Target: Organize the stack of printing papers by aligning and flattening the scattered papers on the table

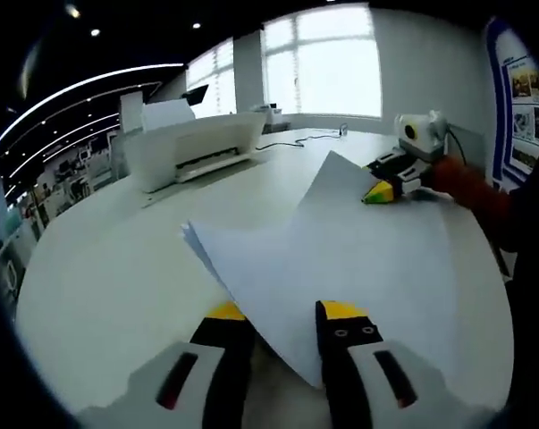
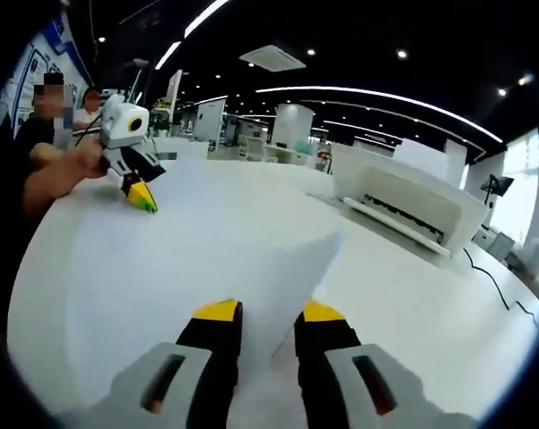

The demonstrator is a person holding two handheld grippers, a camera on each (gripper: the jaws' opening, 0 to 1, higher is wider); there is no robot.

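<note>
Left gripper (image 1: 282, 315) sat at 6 o'clock in the left gripper view, yellow-tipped jaws parted with a corner of the papers (image 1: 341, 259) running between them; whether they actually pinched it could not be told. Lower jaw bodies were cut off by the frame edge.

Right gripper (image 2: 262, 315) looked the same in the right gripper view: jaws apart, a raised paper corner (image 2: 291, 277) between them, contact unclear. Each gripper also appeared in the other's view: the right one (image 1: 381, 190) at 2 o'clock, tip on the far paper edge, and the left one (image 2: 144, 198) at 10 o'clock, held by a hand (image 2: 72, 170). Their jaw gaps there were too small to read.

The papers lay spread on the white table (image 1: 108, 268), sheets fanned and misaligned at the 9 o'clock side; the count was not readable. White on white made the paper edges hard to trace in the right gripper view.

A white printer (image 1: 193, 147) stood on the table at 11 o'clock, with a dark cable (image 1: 287, 143) beside it. Bright windows (image 1: 327, 58) were blown out. Ceiling light strips (image 2: 376, 94) curved overhead. A poster board (image 1: 519, 98) at 2 o'clock was partly cut off.
</note>
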